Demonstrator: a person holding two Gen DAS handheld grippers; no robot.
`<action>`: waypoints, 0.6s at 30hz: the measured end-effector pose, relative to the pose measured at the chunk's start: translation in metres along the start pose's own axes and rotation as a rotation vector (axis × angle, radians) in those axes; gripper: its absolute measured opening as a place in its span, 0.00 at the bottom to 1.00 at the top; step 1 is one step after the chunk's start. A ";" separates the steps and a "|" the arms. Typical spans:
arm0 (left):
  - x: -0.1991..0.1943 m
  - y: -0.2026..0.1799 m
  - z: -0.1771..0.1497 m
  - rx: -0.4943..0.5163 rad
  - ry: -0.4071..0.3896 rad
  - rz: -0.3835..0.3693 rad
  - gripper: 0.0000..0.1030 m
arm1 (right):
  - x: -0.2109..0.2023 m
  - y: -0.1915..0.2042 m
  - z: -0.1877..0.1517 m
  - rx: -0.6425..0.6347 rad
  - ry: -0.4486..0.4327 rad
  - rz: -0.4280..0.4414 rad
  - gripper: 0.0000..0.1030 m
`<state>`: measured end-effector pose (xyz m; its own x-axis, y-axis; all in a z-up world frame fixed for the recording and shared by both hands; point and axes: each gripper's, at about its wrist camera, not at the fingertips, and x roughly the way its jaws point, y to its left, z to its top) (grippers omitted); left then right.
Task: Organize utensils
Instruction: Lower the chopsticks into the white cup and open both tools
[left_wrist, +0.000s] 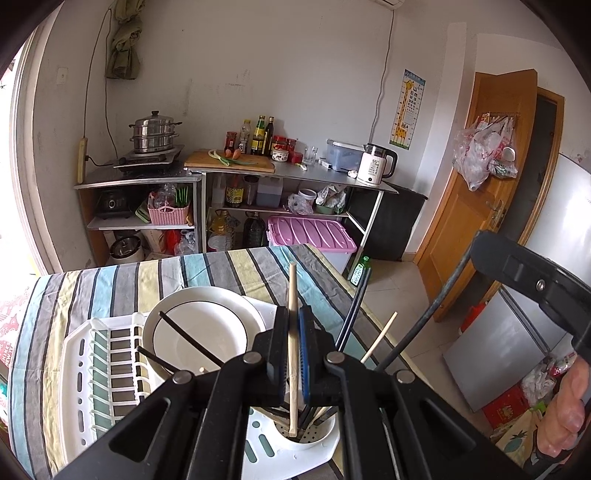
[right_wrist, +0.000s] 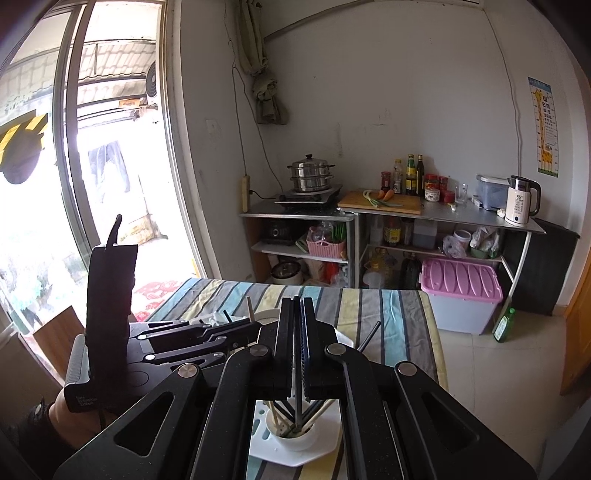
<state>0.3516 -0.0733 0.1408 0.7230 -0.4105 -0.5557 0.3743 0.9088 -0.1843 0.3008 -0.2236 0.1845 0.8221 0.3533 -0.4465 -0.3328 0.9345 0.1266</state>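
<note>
My left gripper is shut on a light wooden chopstick that stands upright with its lower end in the white round utensil cup of the drying rack. My right gripper is shut on a dark chopstick whose lower end is in the same cup. Several dark and wooden chopsticks lean in the cup. A white plate with a black rim line stands in the rack, with two black chopsticks lying across it.
The rack sits on a table with a striped cloth. The left gripper's body is close at the left in the right wrist view. Kitchen shelves, a pink-lidded bin and a green bottle are beyond the table.
</note>
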 end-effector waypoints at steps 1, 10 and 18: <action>0.002 0.000 -0.002 0.000 0.005 -0.001 0.06 | 0.002 -0.001 -0.002 0.001 0.004 -0.001 0.03; 0.014 0.012 -0.025 -0.014 0.053 0.022 0.06 | 0.021 -0.013 -0.020 0.028 0.057 -0.014 0.03; 0.015 0.018 -0.037 -0.024 0.068 0.034 0.06 | 0.022 -0.027 -0.027 0.044 0.062 -0.049 0.03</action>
<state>0.3478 -0.0604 0.0987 0.6939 -0.3741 -0.6153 0.3356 0.9240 -0.1833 0.3152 -0.2423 0.1480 0.8062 0.3051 -0.5069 -0.2714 0.9520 0.1414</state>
